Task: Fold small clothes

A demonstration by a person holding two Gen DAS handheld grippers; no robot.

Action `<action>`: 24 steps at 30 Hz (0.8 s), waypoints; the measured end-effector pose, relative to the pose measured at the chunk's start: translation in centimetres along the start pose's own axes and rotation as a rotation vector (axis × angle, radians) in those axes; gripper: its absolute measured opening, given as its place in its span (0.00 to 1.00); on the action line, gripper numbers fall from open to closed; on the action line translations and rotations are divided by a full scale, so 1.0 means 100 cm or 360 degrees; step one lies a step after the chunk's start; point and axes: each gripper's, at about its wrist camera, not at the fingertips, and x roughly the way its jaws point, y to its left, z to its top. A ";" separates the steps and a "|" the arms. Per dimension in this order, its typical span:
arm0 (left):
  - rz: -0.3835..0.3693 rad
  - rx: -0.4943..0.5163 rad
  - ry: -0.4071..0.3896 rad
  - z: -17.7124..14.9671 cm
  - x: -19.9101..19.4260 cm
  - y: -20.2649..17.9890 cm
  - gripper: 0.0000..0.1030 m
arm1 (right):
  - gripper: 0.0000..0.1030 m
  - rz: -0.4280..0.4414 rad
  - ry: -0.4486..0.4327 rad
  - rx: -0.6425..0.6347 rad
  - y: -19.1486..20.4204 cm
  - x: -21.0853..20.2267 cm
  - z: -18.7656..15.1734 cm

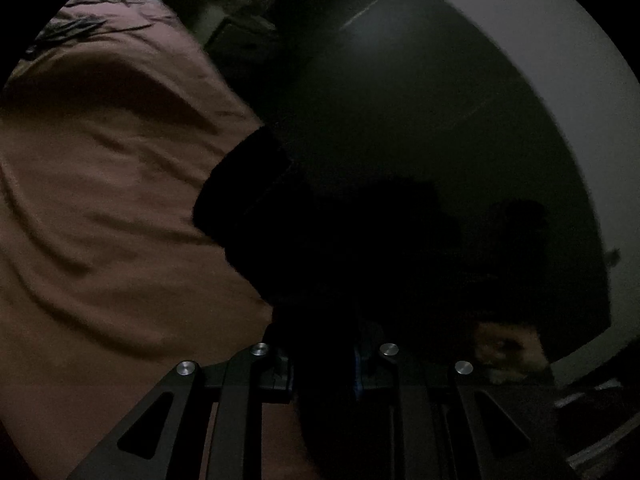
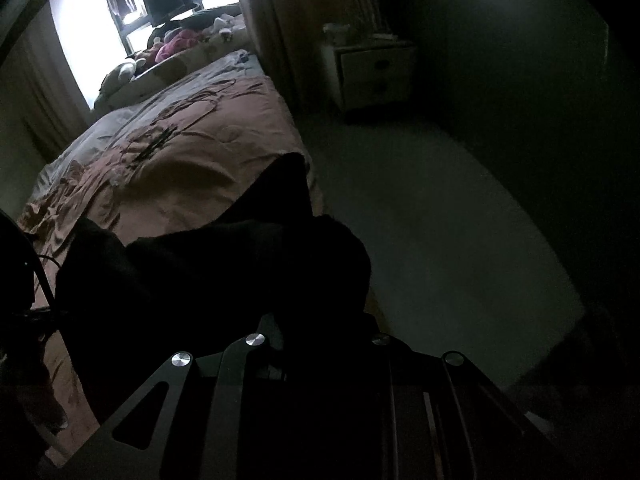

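The black garment (image 2: 224,264) hangs bunched between both grippers over the edge of the bed (image 2: 180,160), at 6 o'clock of the right wrist view. The left gripper (image 1: 324,364) and the right gripper (image 2: 320,344) each appear clamped on a fold of it, though the dark hides the pads. The main risk is a thin pinch slipping so the limp cloth slides off toward the floor (image 2: 440,220), or doubling unevenly. The garment looks soft and matte; the brown bedspread (image 1: 100,200) is smooth, faintly glossy, rumpled in long ridges.
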 end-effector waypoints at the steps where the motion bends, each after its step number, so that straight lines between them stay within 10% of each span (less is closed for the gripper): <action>1: 0.0064 -0.0032 0.0032 0.001 0.007 0.008 0.25 | 0.17 -0.0016 -0.0001 -0.0004 -0.001 0.005 0.000; 9: 0.0065 -0.0272 0.0083 -0.001 0.003 0.060 0.66 | 0.31 -0.0298 0.0085 0.0180 -0.034 0.009 -0.009; 16: 0.0034 -0.0396 0.0098 0.016 0.019 0.076 0.67 | 0.31 -0.0236 -0.0003 0.0188 -0.034 -0.060 -0.039; 18: 0.0063 -0.0402 0.0084 0.020 0.027 0.080 0.60 | 0.31 -0.0199 -0.0003 0.0186 -0.033 -0.071 -0.053; 21: 0.0103 -0.0378 0.0048 0.032 0.033 0.085 0.21 | 0.31 -0.0156 0.0010 0.0172 -0.031 -0.080 -0.074; 24: 0.0192 -0.0228 -0.0047 0.044 0.031 0.077 0.13 | 0.27 -0.0112 0.0042 0.0176 -0.032 -0.087 -0.096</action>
